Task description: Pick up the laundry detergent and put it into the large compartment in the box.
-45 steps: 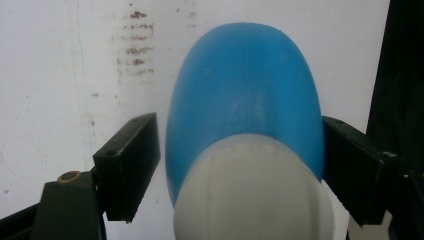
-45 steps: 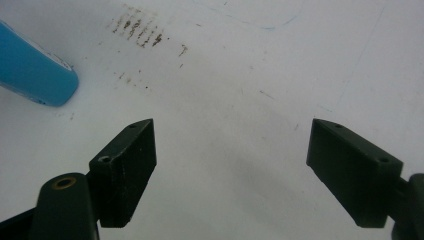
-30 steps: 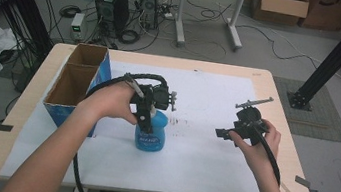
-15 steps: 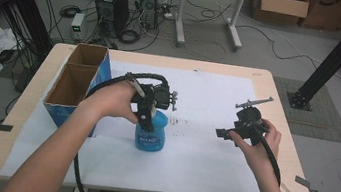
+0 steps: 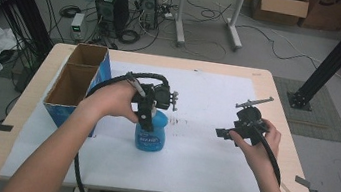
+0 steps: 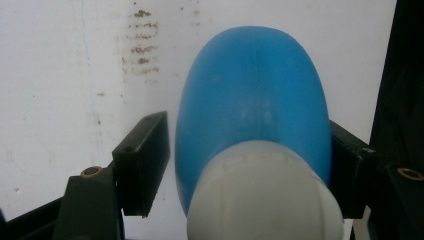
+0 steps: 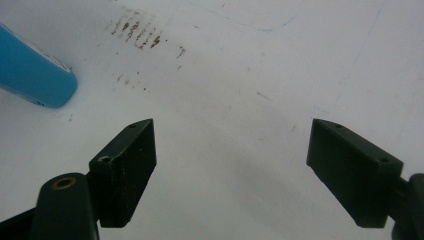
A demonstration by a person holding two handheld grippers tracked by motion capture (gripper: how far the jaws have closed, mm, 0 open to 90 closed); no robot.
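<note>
Blue bottle [image 5: 151, 134] stands mid-tabletop [image 5: 262, 78] on white paper [image 5: 208, 101], under the left gripper [image 5: 147, 118]. Left gripper view: jaws have just been closing around the bottle [image 6: 255, 100], one side not yet touching. Right gripper view: right gripper [image 7: 230, 170] jaws spread wide, holding nothing.

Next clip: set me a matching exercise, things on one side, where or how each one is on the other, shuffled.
Things:
1. blue bottle
2. cardboard box
3. left gripper
4. right gripper

States:
A. open-topped, at the table's left edge
B. jaws wide apart above bare white paper
C. upright on the paper, white cap on top
D. jaws on either side of the bottle, one side not yet touching

Pairs: 1-C, 2-A, 3-D, 4-B
</note>
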